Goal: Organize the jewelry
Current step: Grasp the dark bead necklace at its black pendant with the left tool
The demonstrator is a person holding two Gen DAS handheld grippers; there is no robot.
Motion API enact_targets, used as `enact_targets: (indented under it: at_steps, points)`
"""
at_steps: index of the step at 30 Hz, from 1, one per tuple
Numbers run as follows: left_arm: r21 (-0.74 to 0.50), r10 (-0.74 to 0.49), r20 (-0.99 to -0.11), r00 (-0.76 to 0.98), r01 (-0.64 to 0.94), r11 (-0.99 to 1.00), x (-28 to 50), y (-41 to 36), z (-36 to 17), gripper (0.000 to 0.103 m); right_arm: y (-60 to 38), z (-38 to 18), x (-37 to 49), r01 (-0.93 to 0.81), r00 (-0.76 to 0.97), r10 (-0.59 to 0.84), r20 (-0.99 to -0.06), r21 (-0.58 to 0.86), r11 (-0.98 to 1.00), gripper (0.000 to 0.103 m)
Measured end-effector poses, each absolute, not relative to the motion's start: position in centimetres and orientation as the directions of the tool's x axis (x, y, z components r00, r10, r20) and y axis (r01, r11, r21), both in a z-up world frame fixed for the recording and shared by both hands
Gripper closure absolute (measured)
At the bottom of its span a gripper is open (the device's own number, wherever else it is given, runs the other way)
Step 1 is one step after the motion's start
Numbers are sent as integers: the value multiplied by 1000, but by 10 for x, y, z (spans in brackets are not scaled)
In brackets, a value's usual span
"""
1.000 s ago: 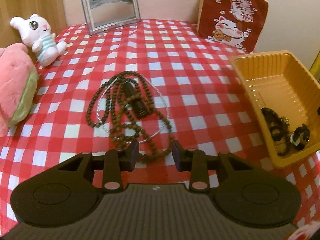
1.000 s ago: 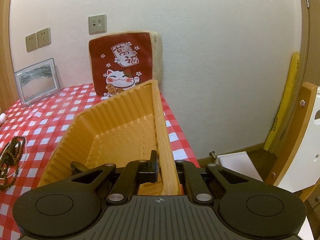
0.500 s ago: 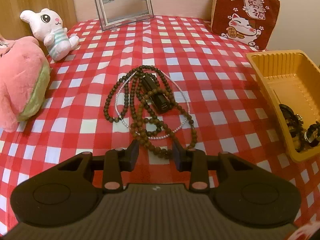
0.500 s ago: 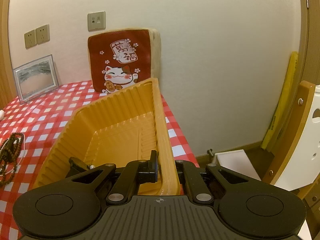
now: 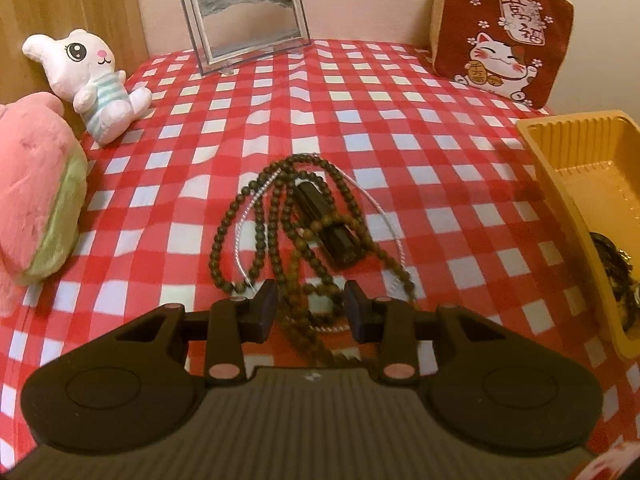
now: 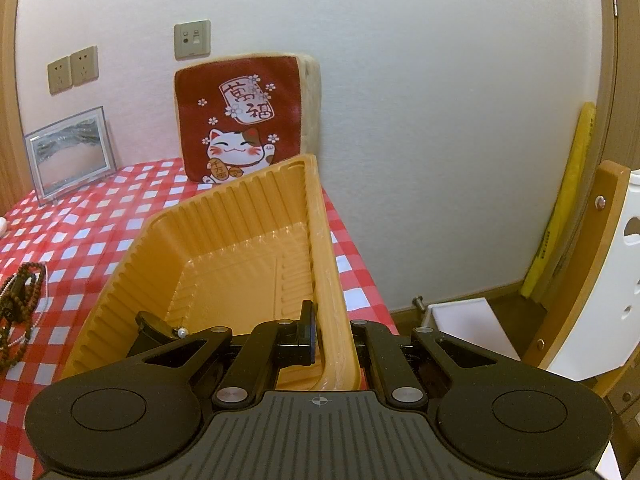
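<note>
A tangle of brown bead necklaces [image 5: 280, 232] with a thin pearl strand and a black cylinder [image 5: 328, 224] lies on the red checked tablecloth. My left gripper [image 5: 311, 308] is open, its fingers straddling the near end of the beads. The orange tray [image 5: 568, 200] sits at the right with dark jewelry [image 5: 616, 268] inside. My right gripper [image 6: 334, 340] is shut on the right wall of the orange tray [image 6: 324, 248]. A dark piece and a pearl [image 6: 160, 330] lie in the tray. The necklaces also show at the left of the right wrist view [image 6: 20, 300].
A white plush rabbit [image 5: 92, 76] and a pink plush [image 5: 36, 196] sit at the left. A glass picture frame [image 5: 244, 28] and a red cat cushion [image 5: 504, 40] stand against the back wall. A wooden chair [image 6: 592, 280] is beyond the table's right edge.
My left gripper has moved forward and lower over the necklaces, so the beads now lie between its open fingers. The right gripper keeps its grip on the tray wall.
</note>
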State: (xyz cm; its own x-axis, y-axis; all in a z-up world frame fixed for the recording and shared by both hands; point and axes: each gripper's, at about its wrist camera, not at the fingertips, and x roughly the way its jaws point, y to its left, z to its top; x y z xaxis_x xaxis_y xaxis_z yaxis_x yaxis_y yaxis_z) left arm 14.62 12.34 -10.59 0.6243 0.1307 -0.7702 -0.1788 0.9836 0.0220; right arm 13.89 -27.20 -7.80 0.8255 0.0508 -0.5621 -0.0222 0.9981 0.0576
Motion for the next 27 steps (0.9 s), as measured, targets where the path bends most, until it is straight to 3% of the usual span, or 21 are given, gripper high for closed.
enact_targets:
  at_steps: [13, 18, 27]
  points:
    - [55, 135, -780, 611, -148, 987, 178, 133, -116, 72, -272, -78, 138, -18, 823, 47, -566, 57, 998, 98]
    - [51, 117, -789, 603, -125, 991, 179, 131, -119, 96, -272, -78, 138, -19, 824, 48, -565, 57, 998, 98]
    - [-15, 60, -747, 662, -107, 994, 147, 133, -83, 97, -271, -78, 137, -23, 826, 54, -561, 63, 998, 98]
